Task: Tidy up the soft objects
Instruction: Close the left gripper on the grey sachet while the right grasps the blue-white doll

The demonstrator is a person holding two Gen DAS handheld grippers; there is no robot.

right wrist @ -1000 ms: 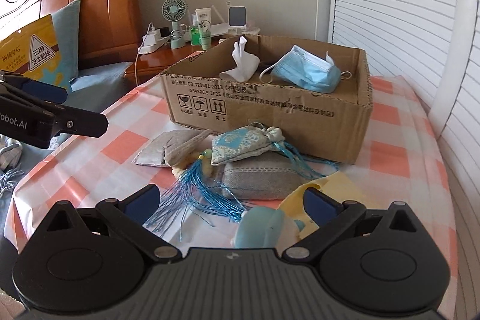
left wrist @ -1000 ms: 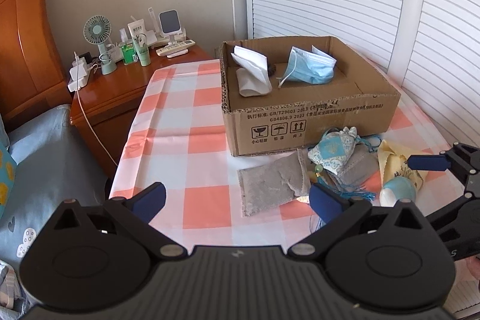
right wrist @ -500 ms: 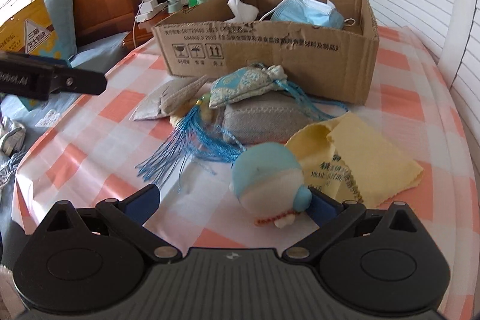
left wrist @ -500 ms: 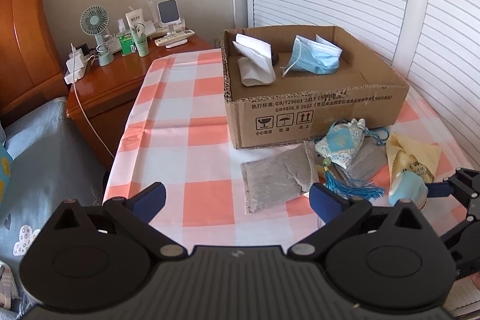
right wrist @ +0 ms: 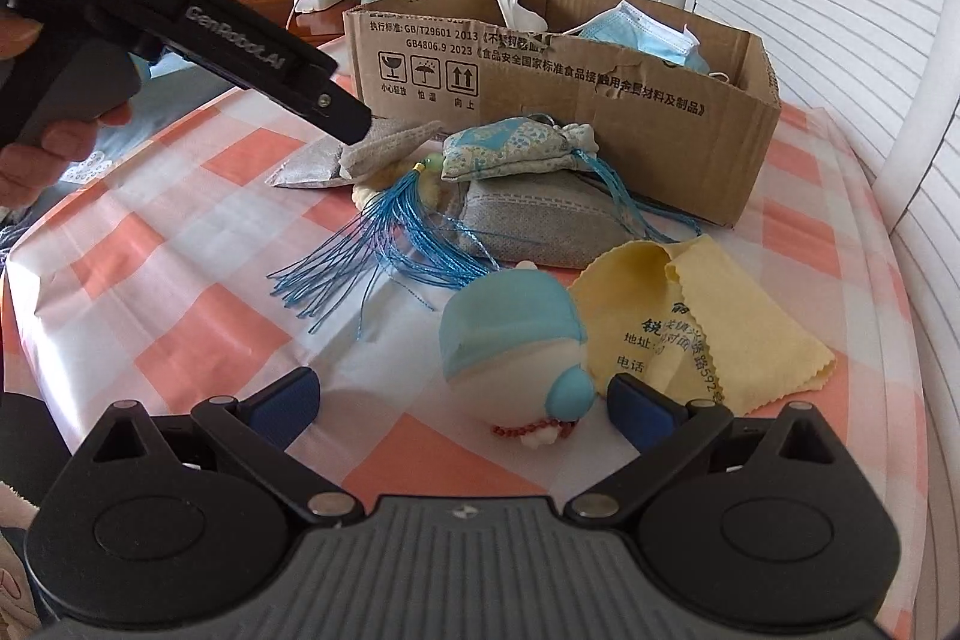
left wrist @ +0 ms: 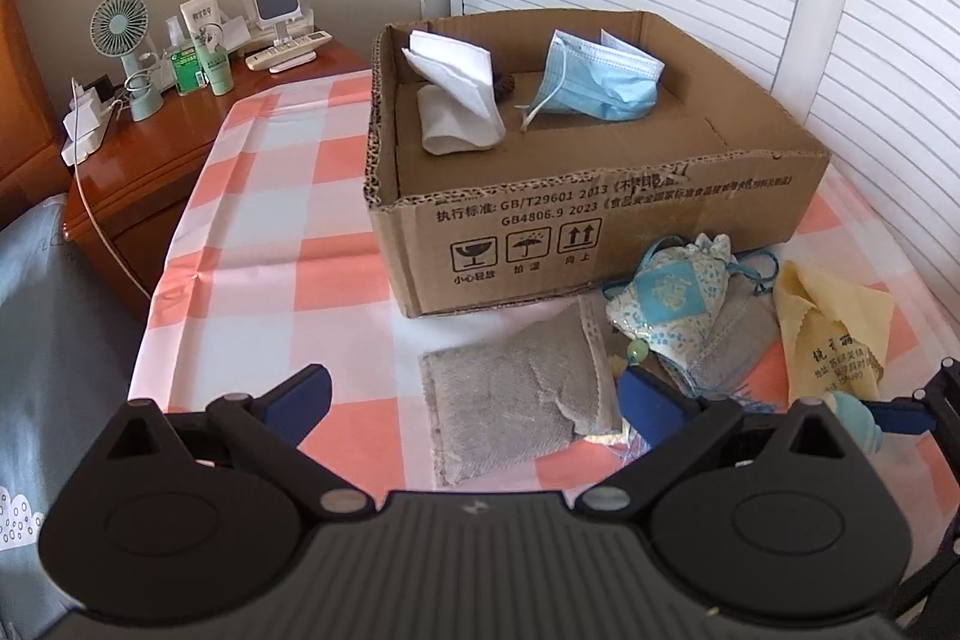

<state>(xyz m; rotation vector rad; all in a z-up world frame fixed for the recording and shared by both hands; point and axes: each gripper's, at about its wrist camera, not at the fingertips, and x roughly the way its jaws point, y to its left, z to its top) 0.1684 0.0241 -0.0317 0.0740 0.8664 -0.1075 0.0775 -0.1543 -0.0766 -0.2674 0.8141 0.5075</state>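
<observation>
My right gripper [right wrist: 459, 403] has its jaws spread wide around a small plush ball [right wrist: 513, 340] with a light blue cap, which sits on the checkered table [right wrist: 198, 280]; the toy lies nearer my right pad, and neither pad presses it. Just beside it lies a yellow cleaning cloth [right wrist: 708, 316] with printed characters. Beyond, a blue-tasselled sachet [right wrist: 516, 148] rests on a grey pouch [right wrist: 540, 226], both close against the front wall of the cardboard box [right wrist: 600, 100]. Inside the box are a blue face mask [left wrist: 594, 79] and folded white tissues [left wrist: 456, 94]. My left gripper [left wrist: 474, 400] hangs above the table with jaws open and empty, over a second grey pouch [left wrist: 516, 406] lying flat before the box. A small fan [left wrist: 123, 40] stands on the wooden nightstand [left wrist: 180, 148] to the left.
</observation>
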